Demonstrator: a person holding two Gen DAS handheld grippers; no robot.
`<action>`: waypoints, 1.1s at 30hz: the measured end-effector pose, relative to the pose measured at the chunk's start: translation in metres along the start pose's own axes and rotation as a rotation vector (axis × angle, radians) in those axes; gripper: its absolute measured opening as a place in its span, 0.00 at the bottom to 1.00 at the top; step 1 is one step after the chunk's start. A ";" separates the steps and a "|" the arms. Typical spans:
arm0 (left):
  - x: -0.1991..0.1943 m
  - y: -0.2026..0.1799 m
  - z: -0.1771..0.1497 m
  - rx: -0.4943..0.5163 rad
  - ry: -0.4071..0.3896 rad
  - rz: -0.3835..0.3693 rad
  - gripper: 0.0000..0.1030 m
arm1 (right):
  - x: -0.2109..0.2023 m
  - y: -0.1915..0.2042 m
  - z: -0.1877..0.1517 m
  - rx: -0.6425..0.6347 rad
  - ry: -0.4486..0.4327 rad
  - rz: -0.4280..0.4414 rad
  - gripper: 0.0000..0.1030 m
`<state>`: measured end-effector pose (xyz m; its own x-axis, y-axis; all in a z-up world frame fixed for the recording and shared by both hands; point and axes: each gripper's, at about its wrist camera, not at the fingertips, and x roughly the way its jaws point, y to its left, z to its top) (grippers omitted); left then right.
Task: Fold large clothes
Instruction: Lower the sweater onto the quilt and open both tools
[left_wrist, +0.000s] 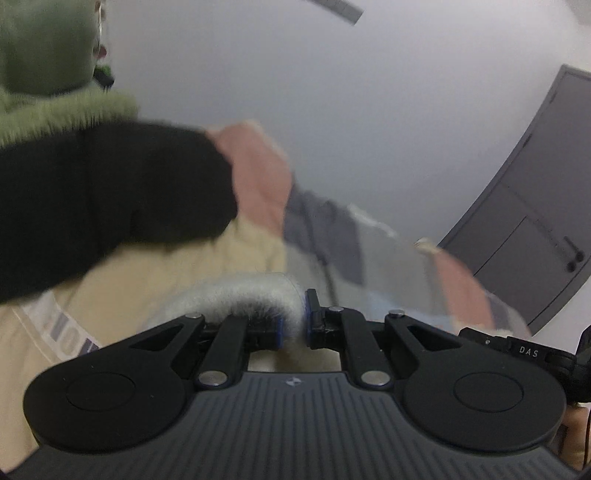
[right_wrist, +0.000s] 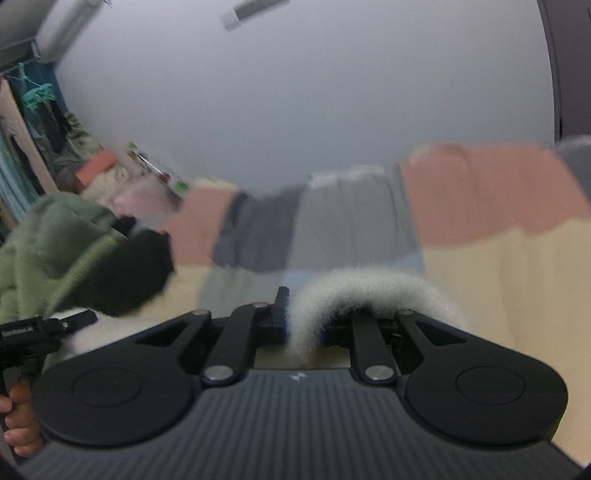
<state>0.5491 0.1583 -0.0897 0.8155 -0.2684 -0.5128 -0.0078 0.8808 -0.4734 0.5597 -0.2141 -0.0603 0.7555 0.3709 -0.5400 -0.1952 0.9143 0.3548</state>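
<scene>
A large colour-block garment (left_wrist: 325, 229) with pink, grey, pale blue and cream panels hangs lifted in the air, blurred. My left gripper (left_wrist: 293, 325) is shut on its fuzzy white edge (left_wrist: 236, 295). My right gripper (right_wrist: 301, 325) is shut on the same fuzzy white edge (right_wrist: 369, 288); the garment (right_wrist: 351, 221) spreads beyond it. The far part of the garment is blurred in both views.
The person's green fleece and black sleeve (left_wrist: 110, 192) fill the left of the left wrist view. A dark grey door (left_wrist: 535, 206) stands at right. Piled clothes (right_wrist: 110, 173) and hanging items (right_wrist: 33, 122) lie at far left. The other gripper's handle (right_wrist: 33, 332) shows at left.
</scene>
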 end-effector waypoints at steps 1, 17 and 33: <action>0.007 0.005 -0.003 -0.009 0.009 0.005 0.13 | 0.008 -0.006 -0.004 0.001 0.014 -0.007 0.17; 0.004 -0.007 -0.007 -0.013 0.051 0.050 0.46 | 0.018 -0.016 -0.014 0.033 0.060 0.010 0.46; -0.217 -0.105 -0.050 0.067 -0.077 0.092 0.50 | -0.190 0.036 -0.064 -0.027 -0.044 0.046 0.57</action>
<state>0.3437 0.1041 0.0355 0.8553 -0.1567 -0.4940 -0.0479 0.9252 -0.3765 0.3696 -0.2414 0.0060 0.7718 0.4060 -0.4894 -0.2471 0.9007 0.3574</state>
